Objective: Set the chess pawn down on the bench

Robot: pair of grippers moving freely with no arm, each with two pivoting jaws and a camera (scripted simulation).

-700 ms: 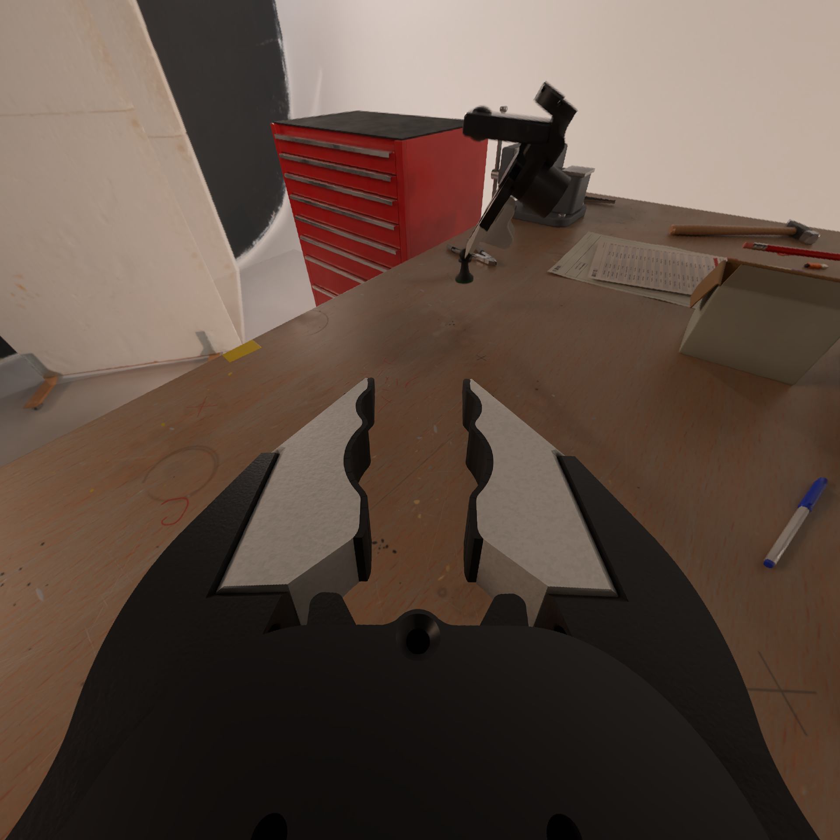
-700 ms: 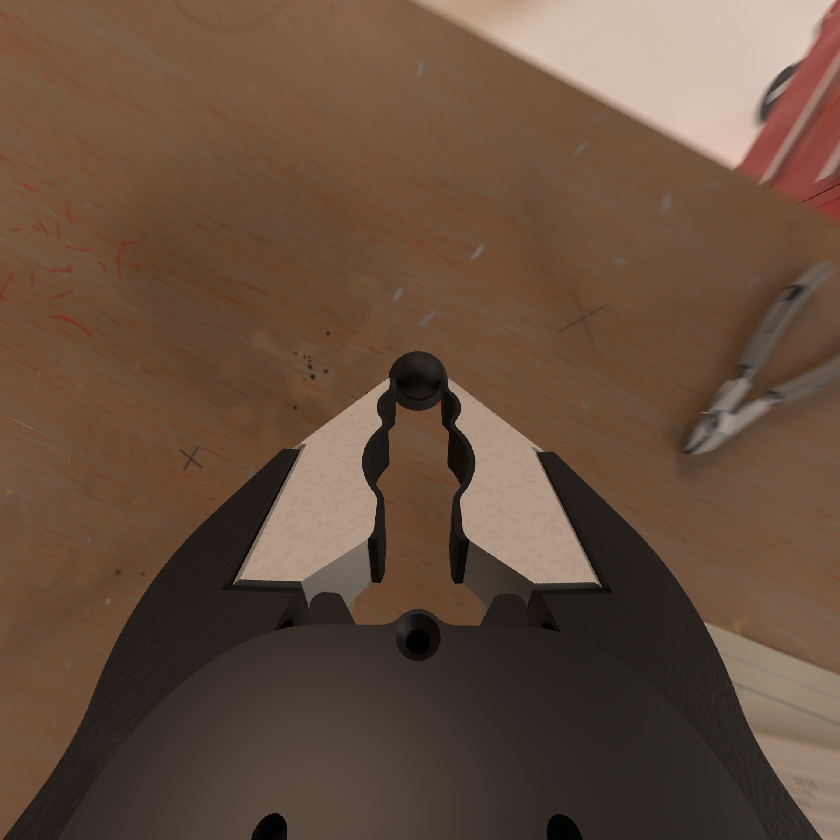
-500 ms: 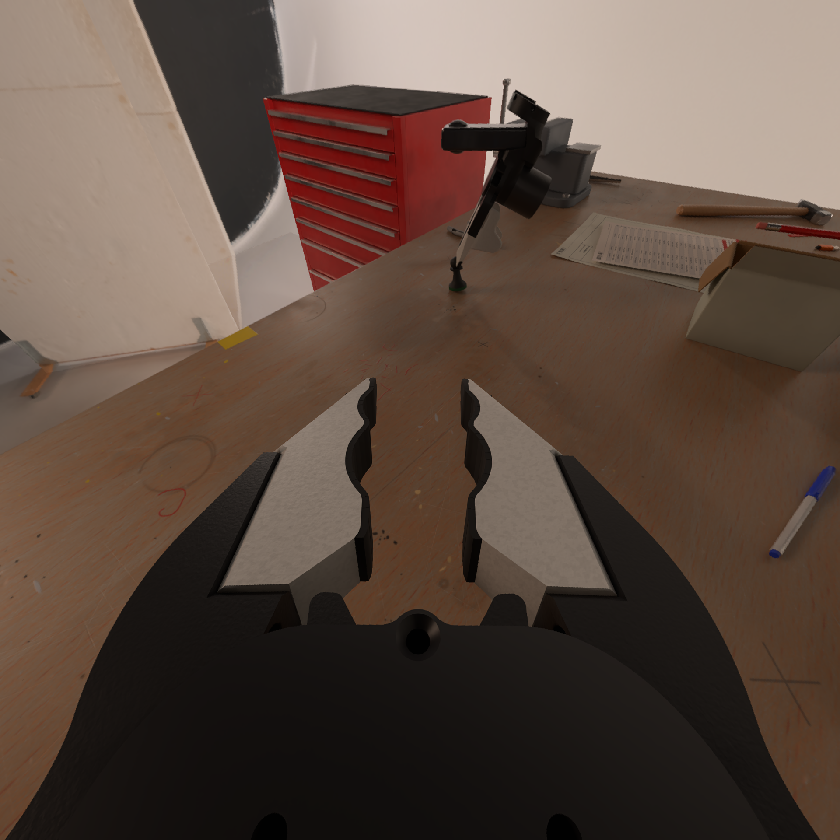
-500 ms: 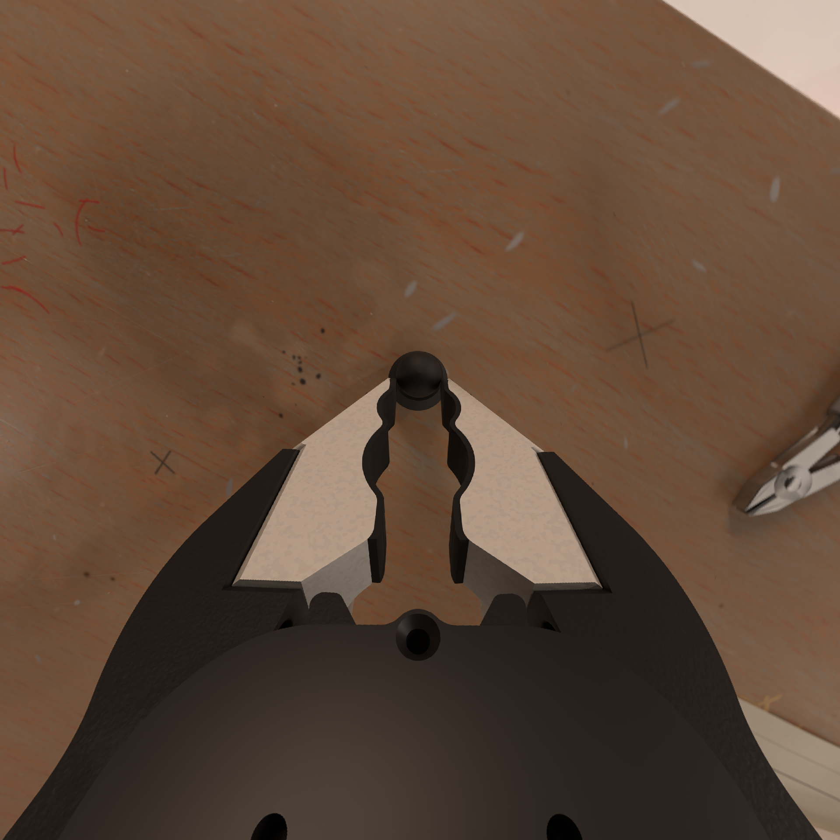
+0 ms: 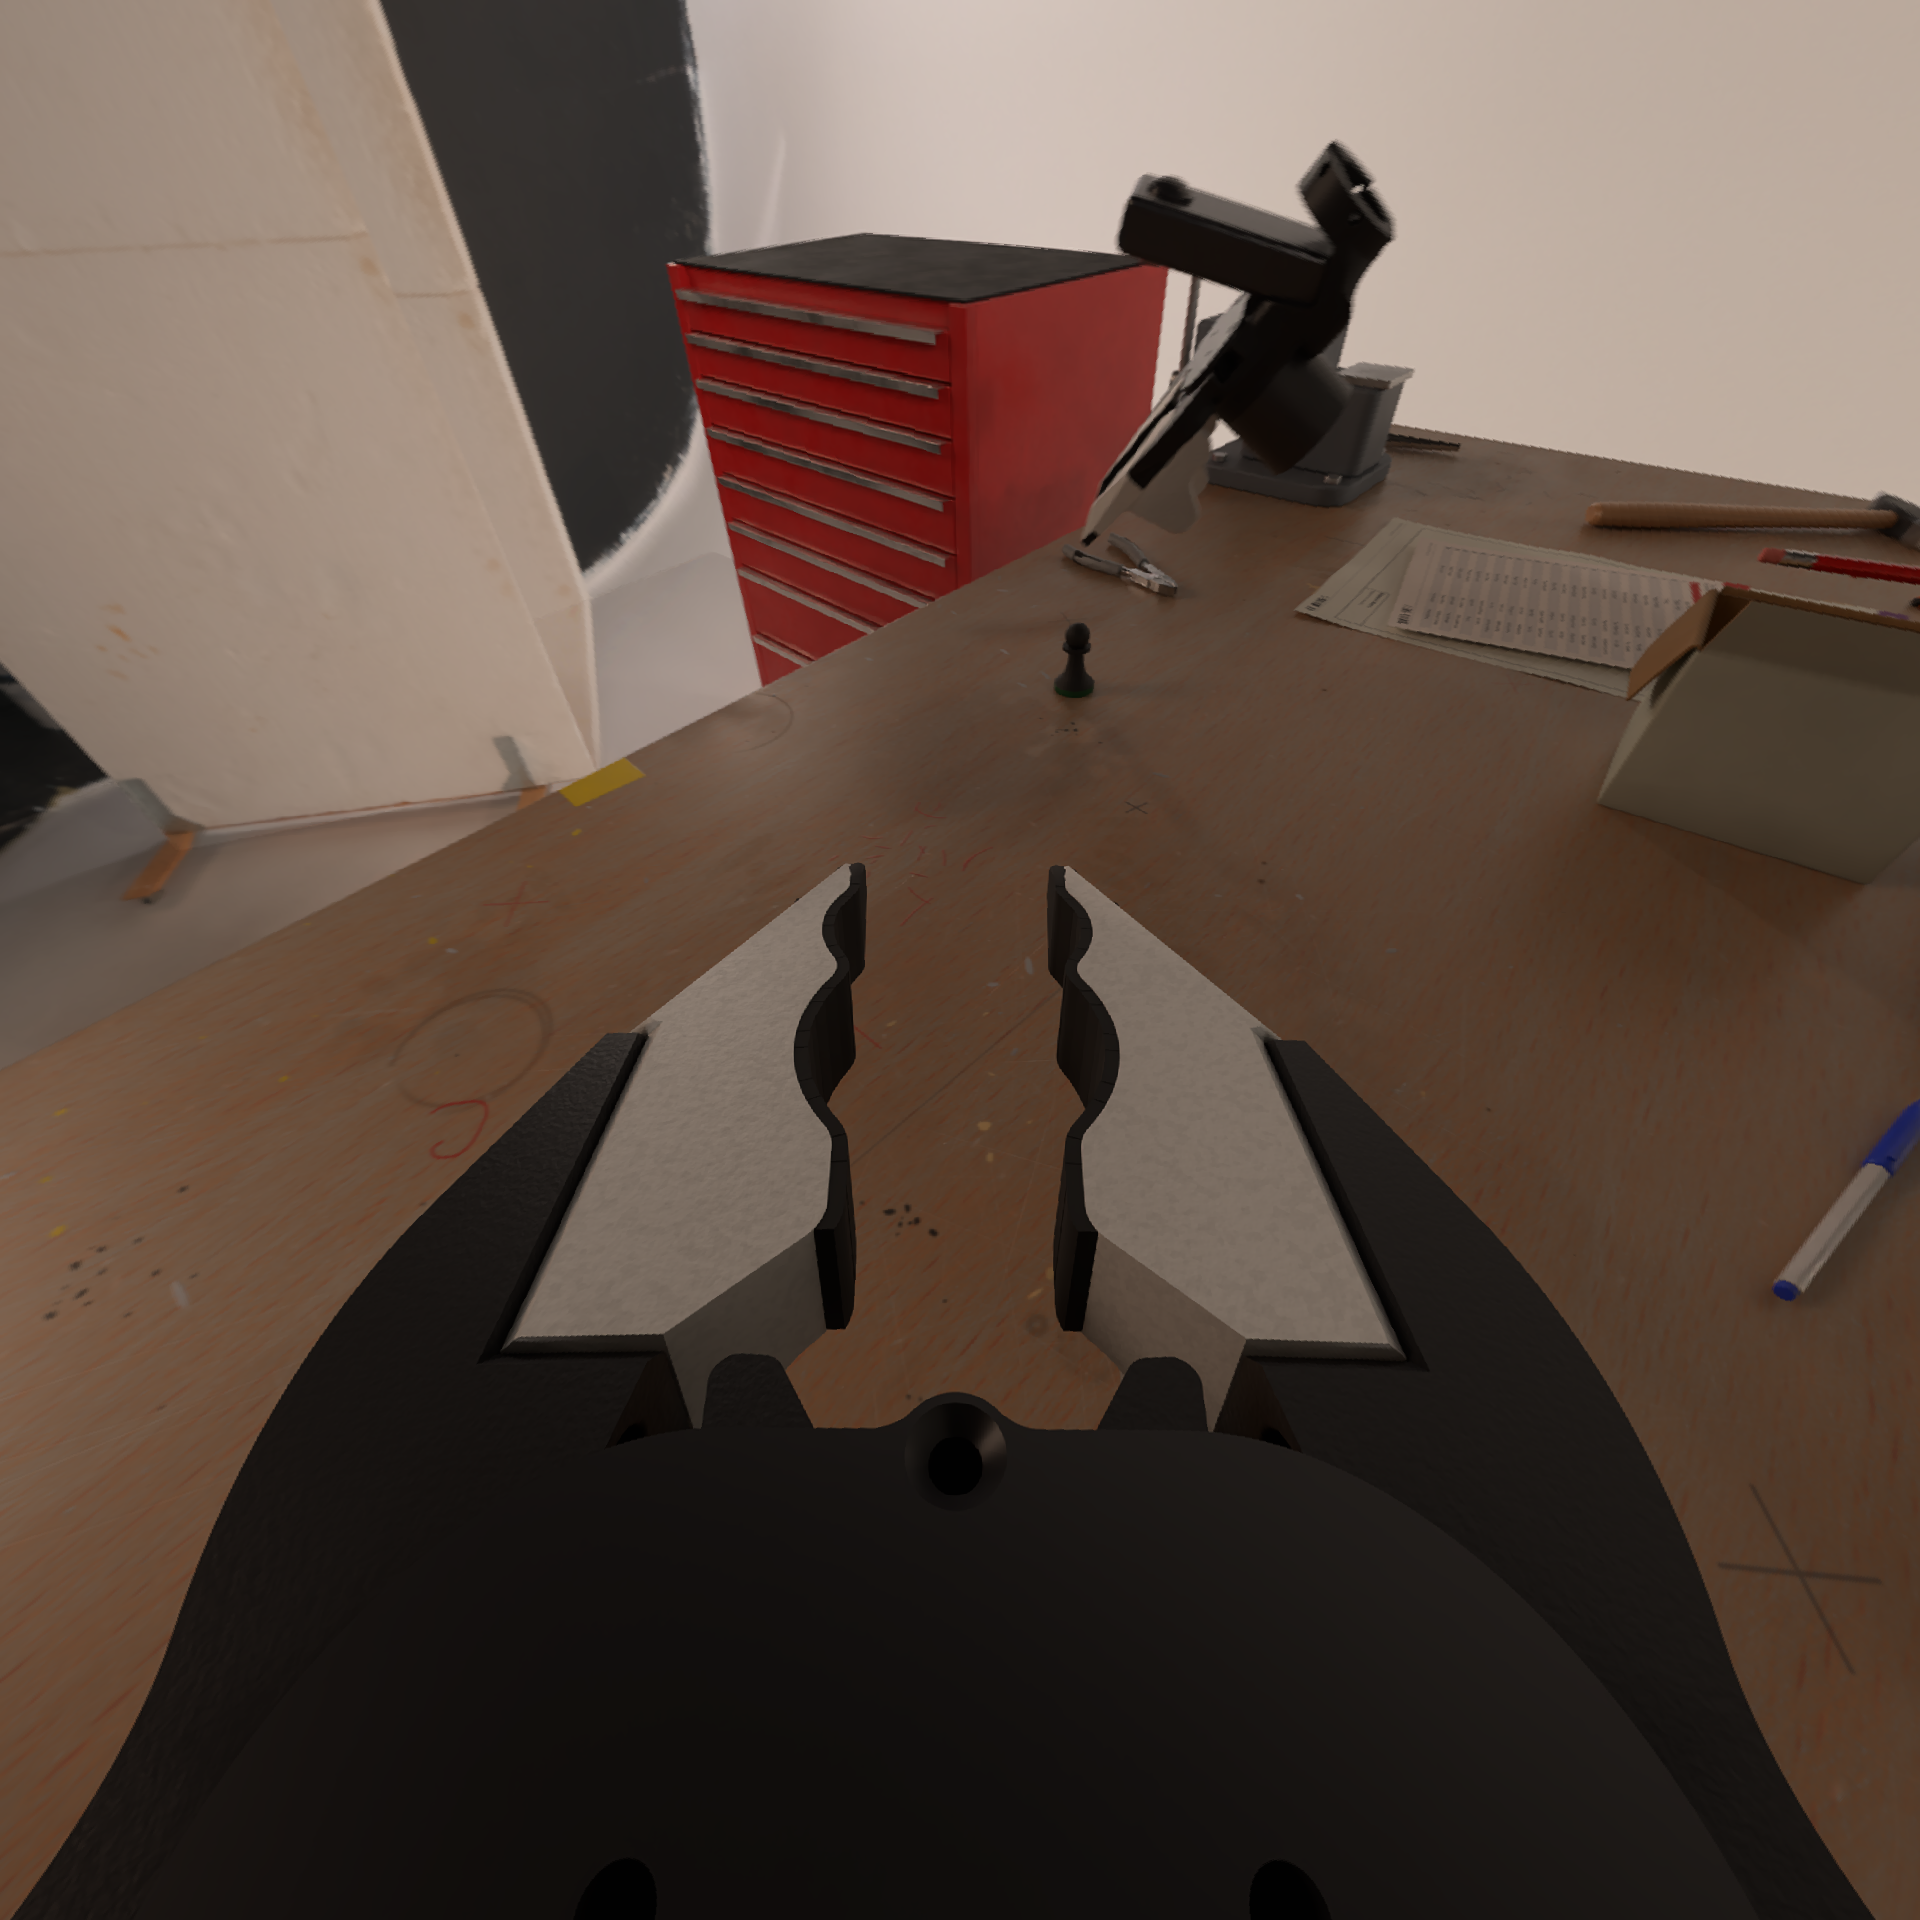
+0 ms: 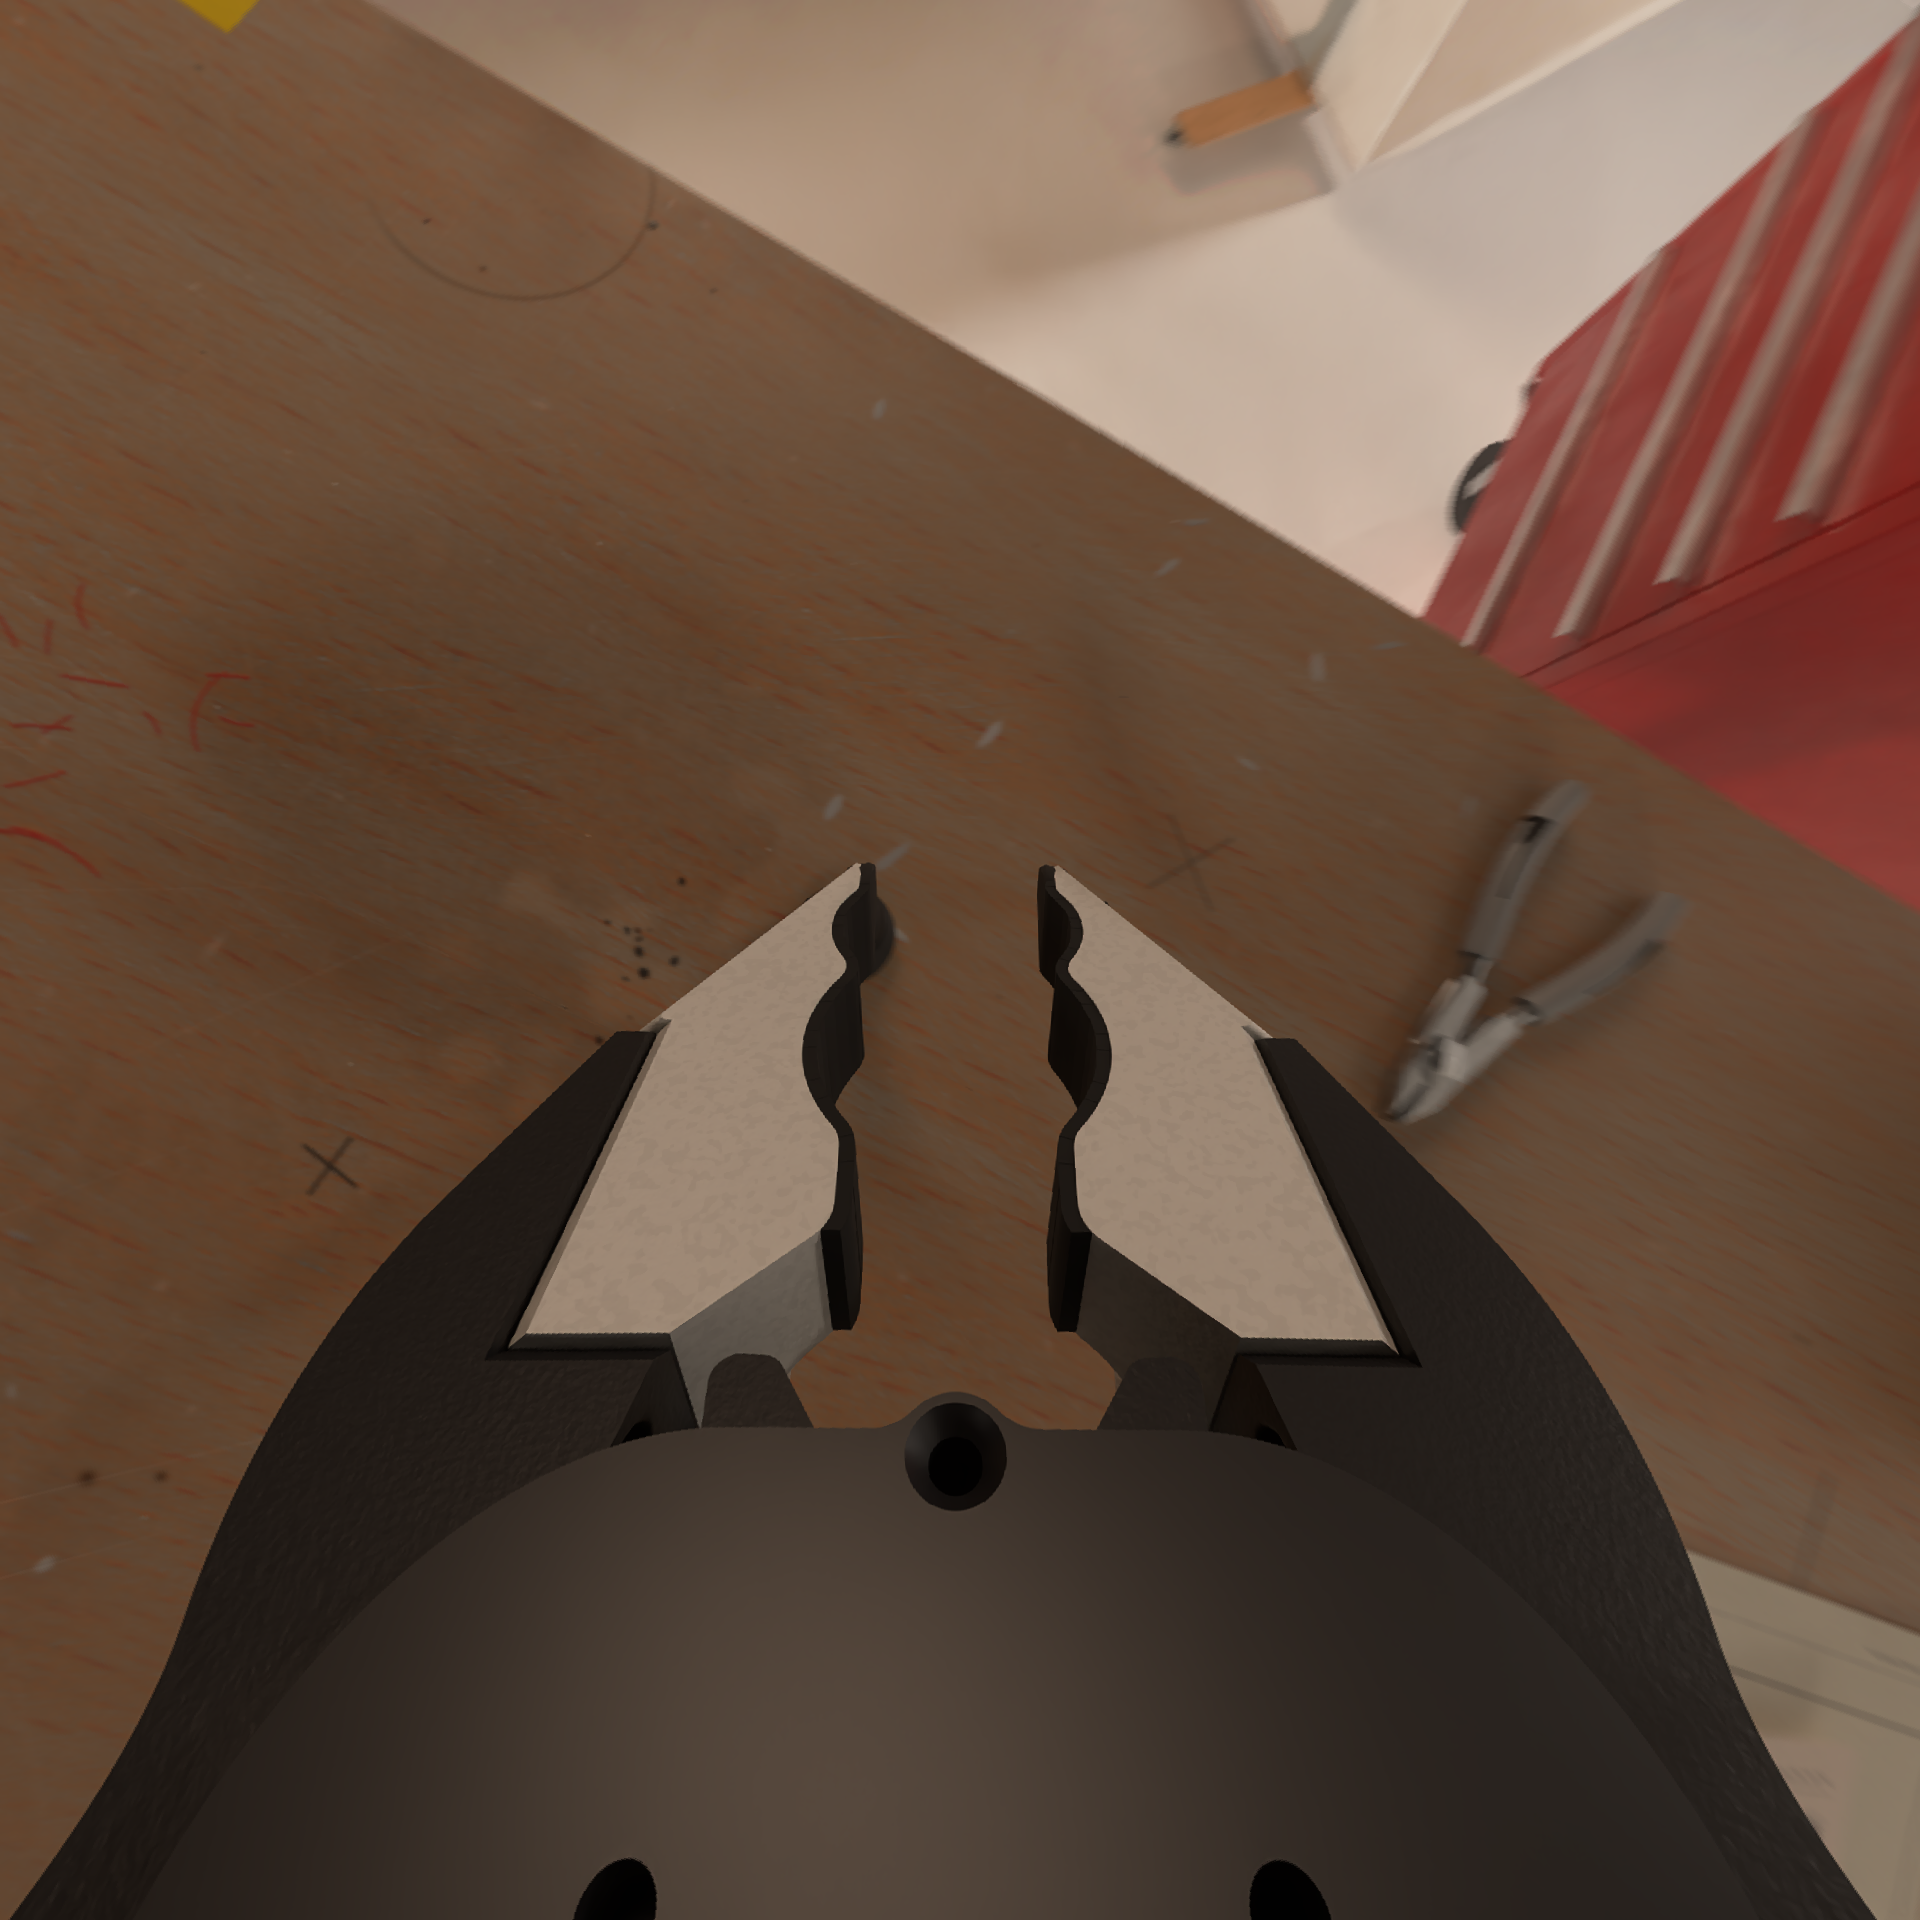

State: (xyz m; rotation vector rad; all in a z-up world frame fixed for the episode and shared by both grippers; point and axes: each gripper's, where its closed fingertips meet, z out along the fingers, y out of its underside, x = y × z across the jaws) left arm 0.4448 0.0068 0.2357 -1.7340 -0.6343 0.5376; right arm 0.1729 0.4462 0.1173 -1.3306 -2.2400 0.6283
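The black chess pawn stands upright on the wooden bench, far ahead in the left wrist view. My right gripper hangs above and behind it, open and clear of it. In the right wrist view the right gripper is open and empty, looking down at the bench. A dark sliver of the pawn peeks out beside the left finger; the rest is hidden. My left gripper is open and empty, low over the bench.
A red tool cabinet stands past the bench's edge. Pliers lie near the pawn. A vise, paper sheets, a hammer, a cardboard box and a blue pen are to the right.
My right gripper opened, let go of the pawn and rose up and back. The pawn now stands alone on the bench. The left gripper stayed open.
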